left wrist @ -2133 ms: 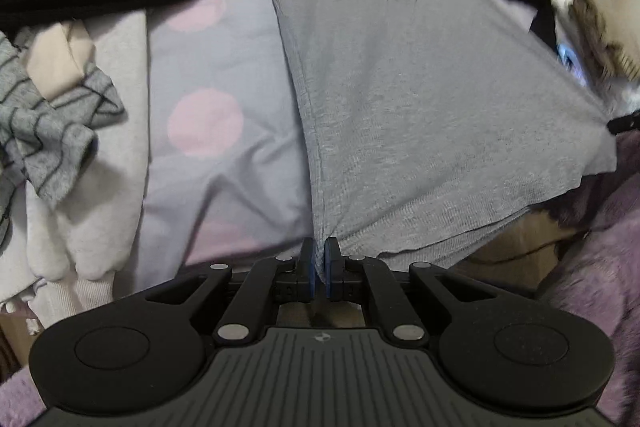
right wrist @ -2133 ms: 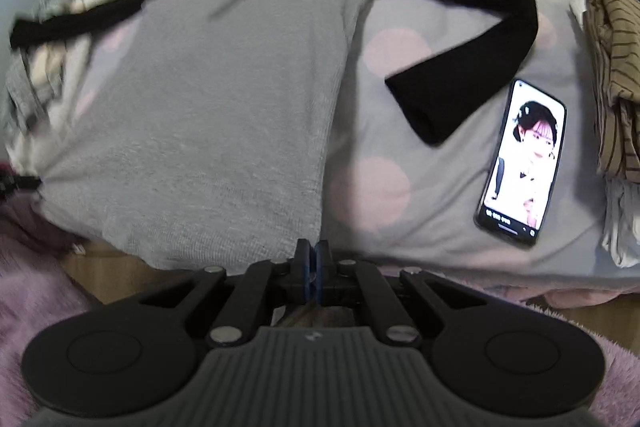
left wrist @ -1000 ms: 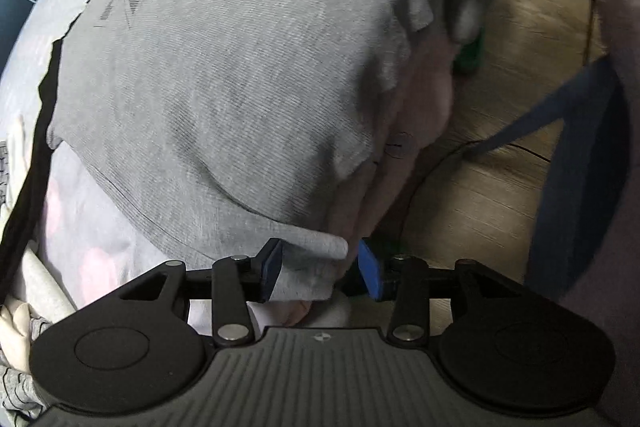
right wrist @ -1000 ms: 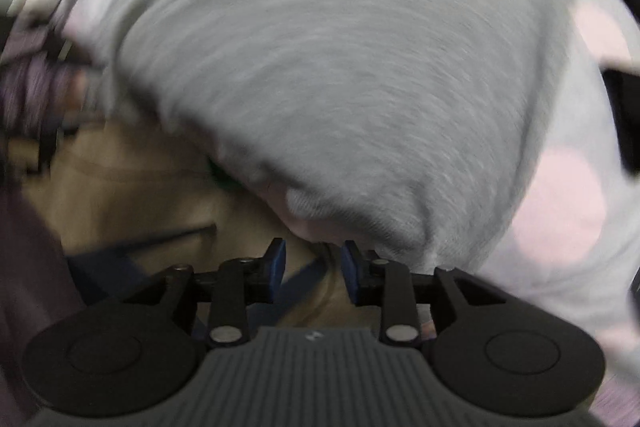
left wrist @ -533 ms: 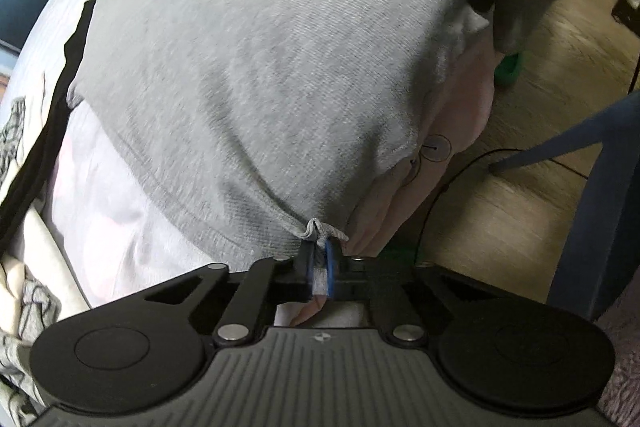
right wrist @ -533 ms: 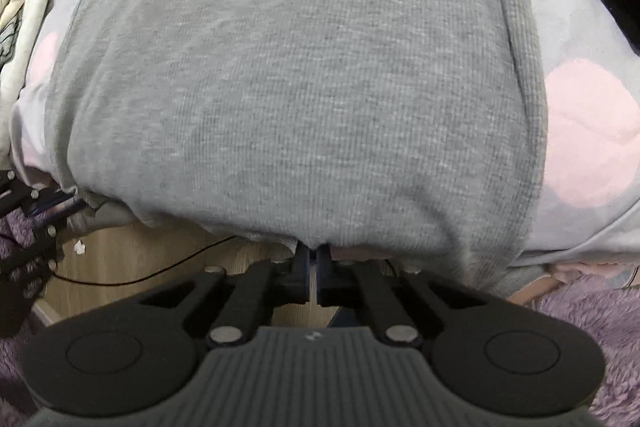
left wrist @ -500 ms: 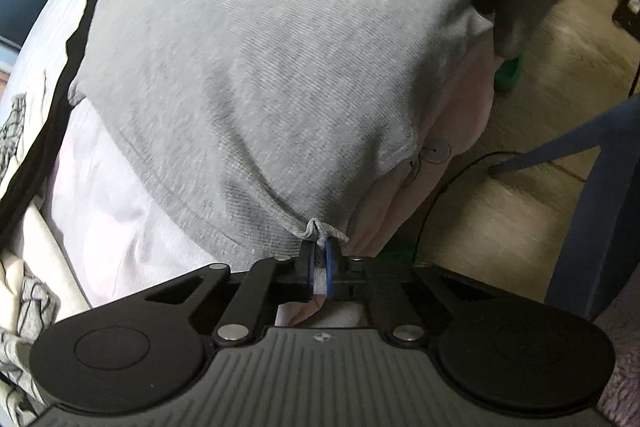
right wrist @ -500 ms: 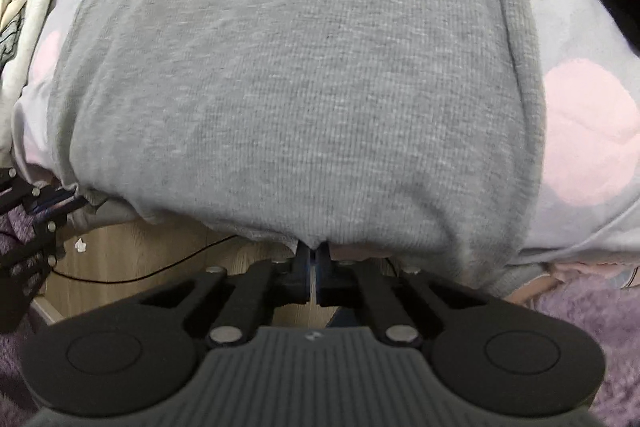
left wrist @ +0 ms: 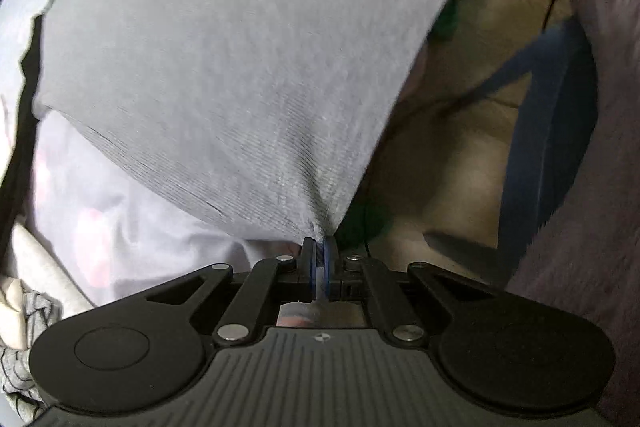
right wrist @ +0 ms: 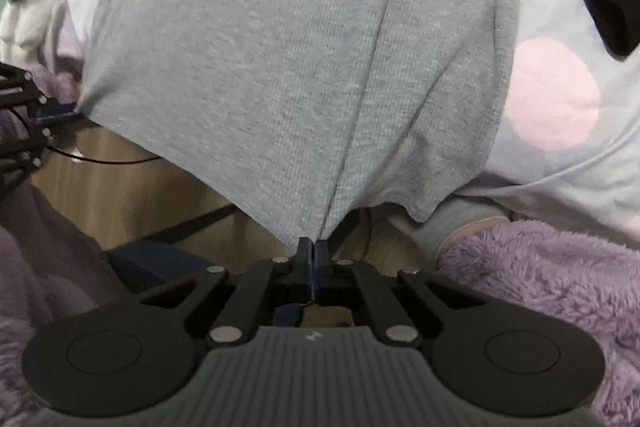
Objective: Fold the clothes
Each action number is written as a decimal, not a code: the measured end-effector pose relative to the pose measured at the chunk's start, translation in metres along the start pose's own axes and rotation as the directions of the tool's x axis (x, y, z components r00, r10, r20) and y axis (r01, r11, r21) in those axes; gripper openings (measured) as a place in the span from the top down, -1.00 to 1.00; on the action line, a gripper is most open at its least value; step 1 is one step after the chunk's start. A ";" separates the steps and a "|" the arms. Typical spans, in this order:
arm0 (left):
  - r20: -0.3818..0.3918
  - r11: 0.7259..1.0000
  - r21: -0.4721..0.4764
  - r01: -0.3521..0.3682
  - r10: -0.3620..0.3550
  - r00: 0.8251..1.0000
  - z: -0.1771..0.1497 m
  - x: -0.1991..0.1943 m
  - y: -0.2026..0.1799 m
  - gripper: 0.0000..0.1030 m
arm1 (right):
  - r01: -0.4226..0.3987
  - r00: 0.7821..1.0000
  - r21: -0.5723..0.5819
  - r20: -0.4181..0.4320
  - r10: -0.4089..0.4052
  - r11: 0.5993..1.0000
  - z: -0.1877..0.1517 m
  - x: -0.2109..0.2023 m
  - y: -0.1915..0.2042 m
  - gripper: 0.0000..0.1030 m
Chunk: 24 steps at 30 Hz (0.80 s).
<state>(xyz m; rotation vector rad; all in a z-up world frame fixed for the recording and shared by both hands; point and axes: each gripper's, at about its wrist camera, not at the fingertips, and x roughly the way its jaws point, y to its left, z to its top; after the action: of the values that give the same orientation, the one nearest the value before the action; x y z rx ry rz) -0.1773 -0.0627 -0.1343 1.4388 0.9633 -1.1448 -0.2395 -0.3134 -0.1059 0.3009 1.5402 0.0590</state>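
Across the polka-dot bedsheet (right wrist: 560, 131) lies the grey shirt (right wrist: 280, 47), its body on the sheet and its hem pulled off the sheet's near edge, taut between two pinch points, likely so the lower half can be carried up over the chest; beside the shirt rests its black sleeve (right wrist: 604, 7); left gripper (left wrist: 319, 247) has its jaws closed on one hem corner; right gripper (right wrist: 309, 247), jaws likewise closed, grips the hem further along.
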 end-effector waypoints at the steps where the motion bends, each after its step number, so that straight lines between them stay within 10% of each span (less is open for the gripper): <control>1: -0.013 1.000 -0.006 -0.021 0.021 1.000 0.001 0.005 0.000 0.98 | 0.001 1.000 0.001 0.003 -0.001 1.000 0.000 0.001 -0.001 0.99; 7: 0.044 0.979 -0.188 0.076 -0.069 0.997 0.001 -0.006 0.030 0.92 | -0.027 1.000 0.066 0.017 0.026 0.997 0.006 -0.010 -0.016 0.54; 15: 0.160 0.920 -0.368 0.134 -0.080 0.984 -0.001 -0.029 0.076 0.74 | 0.106 0.991 0.178 0.064 -0.119 0.978 0.000 -0.042 -0.049 0.55; 24: 0.196 0.906 -0.416 0.082 0.002 0.981 0.021 -0.038 0.108 0.74 | 0.070 0.991 0.198 0.097 -0.091 0.978 0.009 -0.024 -0.071 0.55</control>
<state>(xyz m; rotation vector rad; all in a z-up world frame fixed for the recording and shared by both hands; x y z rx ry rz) -0.0860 -0.1007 -0.0740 0.9444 1.0313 -1.0058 -0.2420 -0.3881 -0.0987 0.3901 1.4535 -0.1702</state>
